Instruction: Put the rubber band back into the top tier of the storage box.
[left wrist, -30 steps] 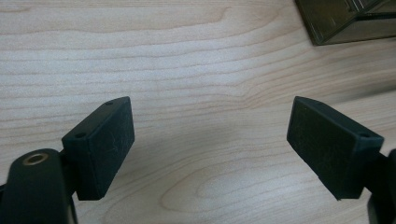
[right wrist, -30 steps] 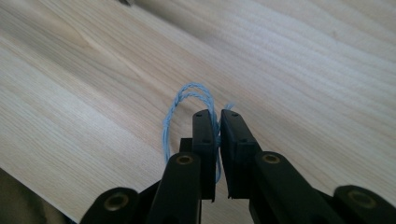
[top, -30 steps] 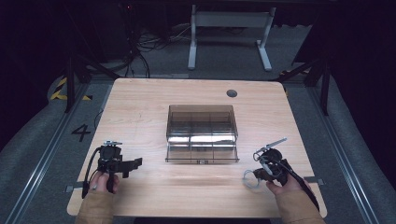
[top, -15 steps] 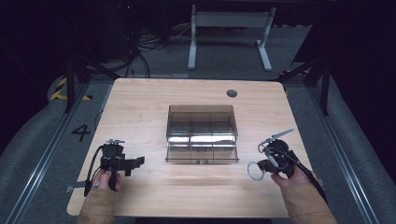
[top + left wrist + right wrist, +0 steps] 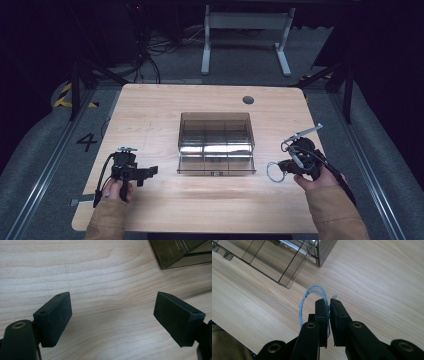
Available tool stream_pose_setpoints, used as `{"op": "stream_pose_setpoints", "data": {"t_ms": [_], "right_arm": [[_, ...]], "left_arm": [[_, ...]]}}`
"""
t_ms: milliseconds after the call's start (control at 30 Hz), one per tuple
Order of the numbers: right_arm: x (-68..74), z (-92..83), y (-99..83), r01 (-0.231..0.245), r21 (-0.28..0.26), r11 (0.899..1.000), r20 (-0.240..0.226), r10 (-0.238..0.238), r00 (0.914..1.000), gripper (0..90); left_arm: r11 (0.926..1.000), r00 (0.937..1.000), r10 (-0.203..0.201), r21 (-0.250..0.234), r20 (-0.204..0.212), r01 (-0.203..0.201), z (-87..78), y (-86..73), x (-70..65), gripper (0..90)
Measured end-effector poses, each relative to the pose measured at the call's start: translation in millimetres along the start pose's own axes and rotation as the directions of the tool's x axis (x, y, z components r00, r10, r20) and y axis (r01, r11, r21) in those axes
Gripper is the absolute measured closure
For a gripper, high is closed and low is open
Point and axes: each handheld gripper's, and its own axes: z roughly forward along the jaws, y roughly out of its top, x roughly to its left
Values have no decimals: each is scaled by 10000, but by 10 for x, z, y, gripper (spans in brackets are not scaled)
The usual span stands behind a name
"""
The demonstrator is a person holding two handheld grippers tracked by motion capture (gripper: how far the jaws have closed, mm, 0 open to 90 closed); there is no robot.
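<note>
A smoky see-through box (image 5: 216,131) with inner dividers sits at the middle of the wooden table (image 5: 150,115), its front panel lying open toward me. My right gripper (image 5: 281,166) is right of the box, shut on a loop of pale blue twisted cord (image 5: 268,174). In the right gripper view the cord (image 5: 305,300) arcs out leftward from between the closed jaws (image 5: 328,302), with the box corner (image 5: 274,257) just beyond. My left gripper (image 5: 145,176) rests near the front left of the table, jaws wide apart (image 5: 112,312) over bare wood, with the box (image 5: 175,251) up to its right.
A round dark cable hole (image 5: 248,100) sits near the table's back right. Past the far edge, a grey desk frame (image 5: 245,30) stands on the floor. A painted "4" (image 5: 87,141) marks the floor at left. A person's sleeves enter from the near edge.
My right gripper has moved away from the near edge and a little right, carrying the cord loop with it. The left gripper has hardly shifted.
</note>
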Motion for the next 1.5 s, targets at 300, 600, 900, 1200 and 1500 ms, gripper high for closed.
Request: {"op": "stream_pose_setpoints", "data": {"t_ms": [300,600,900,1200,1500], "right_arm": [[-22,-136,95,62,-166,9998,99,-60,9999,847],[42,-214,213,325,-368,9988,33,-324,9995,847],[177,-295,435,827,-575,9949,-141,-836,9964,847],[319,-309,645,1315,-689,9889,-260,-1336,9907,847],[433,-256,798,1711,-629,9832,-388,-1737,9840,846]], "left_arm": [[10000,10000,29,32,11,-29,9,8,5,158],[10000,9998,-32,42,-219,33,14,11,-6,158],[10000,9998,-19,38,-203,20,10,11,-2,158],[10000,9998,-7,31,-174,8,3,12,4,158],[10000,9998,-39,17,-184,39,3,12,1,158]]}}
